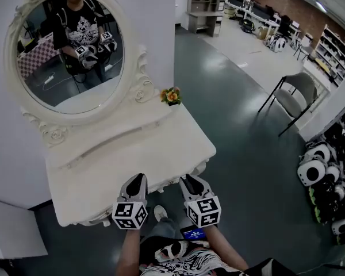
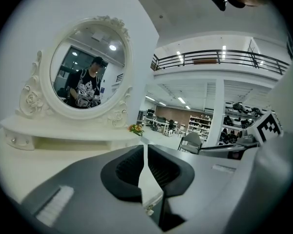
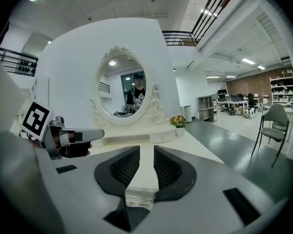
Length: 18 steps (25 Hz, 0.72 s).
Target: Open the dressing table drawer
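**Fingers (image 3: 121,168) parted at the table (image 1: 121,160) front**

Fingers of the right gripper (image 1: 191,181) stand well apart, with only tabletop showing between them. The left gripper (image 1: 137,180) keeps its fingers (image 2: 129,167) at a narrow slit and also grips nothing. The two grippers sit side by side, close but apart, over the table's near edge, pointing toward the mirror (image 1: 69,50). The drawer (image 1: 171,183) lies in the carved front just under that edge. It shows as a strip between the grippers and looks pushed in. Whether either gripper touches it cannot be told. Farther on, the top runs to a low shelf (image 1: 103,145) below the mirror. Flowers (image 1: 171,95) stand at the shelf's right end. The oval mirror reflects the person and both grippers. A chair (image 1: 293,94) stands well off to the right.
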Available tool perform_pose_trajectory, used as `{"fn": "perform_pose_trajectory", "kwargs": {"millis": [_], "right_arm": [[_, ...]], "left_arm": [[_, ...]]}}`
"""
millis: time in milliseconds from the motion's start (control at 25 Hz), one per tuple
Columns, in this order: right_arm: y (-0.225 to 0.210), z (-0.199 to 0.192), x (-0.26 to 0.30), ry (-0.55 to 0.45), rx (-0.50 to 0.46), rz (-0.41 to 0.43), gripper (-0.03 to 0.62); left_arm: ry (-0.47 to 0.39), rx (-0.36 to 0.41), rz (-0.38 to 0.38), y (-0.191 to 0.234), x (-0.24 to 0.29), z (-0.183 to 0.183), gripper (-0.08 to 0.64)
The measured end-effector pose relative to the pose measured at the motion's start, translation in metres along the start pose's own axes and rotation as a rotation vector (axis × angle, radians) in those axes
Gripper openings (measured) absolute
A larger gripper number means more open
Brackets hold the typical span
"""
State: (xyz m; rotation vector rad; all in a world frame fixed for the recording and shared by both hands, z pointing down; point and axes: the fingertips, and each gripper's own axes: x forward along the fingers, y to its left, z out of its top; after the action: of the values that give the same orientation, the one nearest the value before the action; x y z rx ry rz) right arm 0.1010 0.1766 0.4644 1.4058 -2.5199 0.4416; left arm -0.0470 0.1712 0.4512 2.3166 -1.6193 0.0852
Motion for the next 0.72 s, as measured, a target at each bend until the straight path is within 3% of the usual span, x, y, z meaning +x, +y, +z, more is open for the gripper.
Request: {"fn": "perform_pose_trajectory", "kwargs": {"millis": [320, 720], "right_arm": [[-0.030, 0.022, 0.123, 0.069, -0.012, -0.056, 0.092], [-0.047, 0.030, 0.181, 0.123, -0.028, -0.087, 0.100]], "left_arm": [[0.072, -0.021, -0.047, 0.080, 0.104, 0.004, 0.026], [0.124, -0.059, -0.090, 0.108, 0.159, -0.009, 0.025]]}}
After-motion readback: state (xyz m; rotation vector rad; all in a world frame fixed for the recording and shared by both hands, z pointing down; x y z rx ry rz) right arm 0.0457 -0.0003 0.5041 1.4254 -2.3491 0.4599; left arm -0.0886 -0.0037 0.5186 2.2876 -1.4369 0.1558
